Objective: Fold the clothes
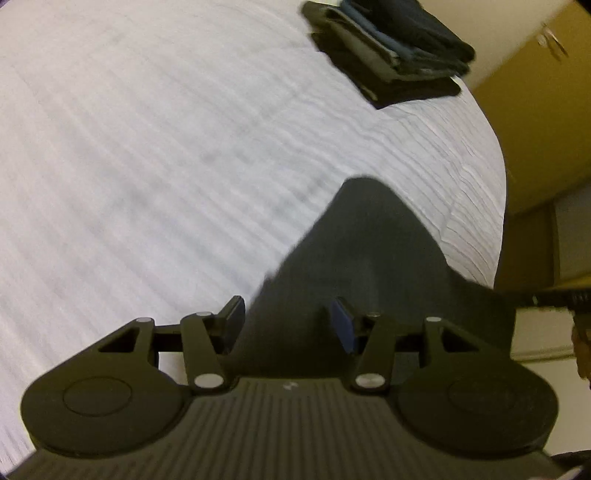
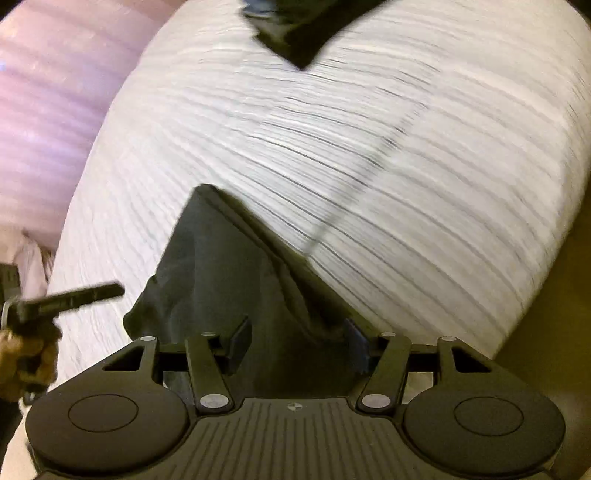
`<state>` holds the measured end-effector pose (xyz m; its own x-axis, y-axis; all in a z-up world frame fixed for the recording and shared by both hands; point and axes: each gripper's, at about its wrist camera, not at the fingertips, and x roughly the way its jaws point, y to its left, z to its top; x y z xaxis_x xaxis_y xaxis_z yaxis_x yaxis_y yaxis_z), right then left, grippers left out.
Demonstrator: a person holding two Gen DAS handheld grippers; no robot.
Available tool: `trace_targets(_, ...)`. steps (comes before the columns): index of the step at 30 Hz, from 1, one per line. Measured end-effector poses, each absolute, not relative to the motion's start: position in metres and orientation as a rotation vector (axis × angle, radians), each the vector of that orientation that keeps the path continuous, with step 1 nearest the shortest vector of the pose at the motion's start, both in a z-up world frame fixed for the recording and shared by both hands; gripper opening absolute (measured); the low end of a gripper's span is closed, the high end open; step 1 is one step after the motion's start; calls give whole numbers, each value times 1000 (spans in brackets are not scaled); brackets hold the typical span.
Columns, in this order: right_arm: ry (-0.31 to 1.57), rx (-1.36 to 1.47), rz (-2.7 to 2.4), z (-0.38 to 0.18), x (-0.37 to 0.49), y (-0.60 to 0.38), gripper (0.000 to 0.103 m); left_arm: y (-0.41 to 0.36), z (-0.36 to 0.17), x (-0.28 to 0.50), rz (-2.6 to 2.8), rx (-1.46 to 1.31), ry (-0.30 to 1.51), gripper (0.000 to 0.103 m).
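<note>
A dark garment [image 1: 354,254] lies on the white ribbed bed cover [image 1: 147,147], near its right edge. My left gripper [image 1: 290,326] is open, its jaws wide apart over the garment's near end. In the right wrist view the same dark garment [image 2: 225,280] lies under my right gripper [image 2: 295,345], which is open with jaws wide apart. I cannot tell whether either gripper touches the cloth. The left gripper [image 2: 74,295] also shows at the left edge of the right wrist view, held in a hand.
A stack of folded dark clothes [image 1: 391,48] sits at the far corner of the bed and shows as a dark corner in the right wrist view [image 2: 295,33]. A yellow wall and cupboard [image 1: 546,92] stand right of the bed. A pink surface [image 2: 48,110] lies left.
</note>
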<state>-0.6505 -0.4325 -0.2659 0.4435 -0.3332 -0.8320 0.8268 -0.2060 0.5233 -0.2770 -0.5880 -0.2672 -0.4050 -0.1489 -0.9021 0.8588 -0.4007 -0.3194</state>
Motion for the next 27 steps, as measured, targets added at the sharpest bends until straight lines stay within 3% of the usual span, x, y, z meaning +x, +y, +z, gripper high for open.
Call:
trace_targets(11,501,1184,-1056,-214,-602,-434,59,-463,-268,-238,-1804,869,1288,51)
trace_targets(17,638,1110,-976,-205,-584,-444,59,-424,-265,-248,-1773,786,1363,51)
trace_targets(24,856,851,-660,-217,-549,-526,60,-400,-269,-281,-1652,652,1434,51)
trace_targets(25,898,795,-593,-221,-542,-541,63,-395,-270,-286,-1616,625,1449,51)
trace_targets(26,935,741,-526,-226,-534,-557,80,-390,-272,-291,-1580,598,1463,52)
trace_targets(27,960,699,-456,-234,-526,-572,88,-385,-274,-296,-1535,565,1483,52)
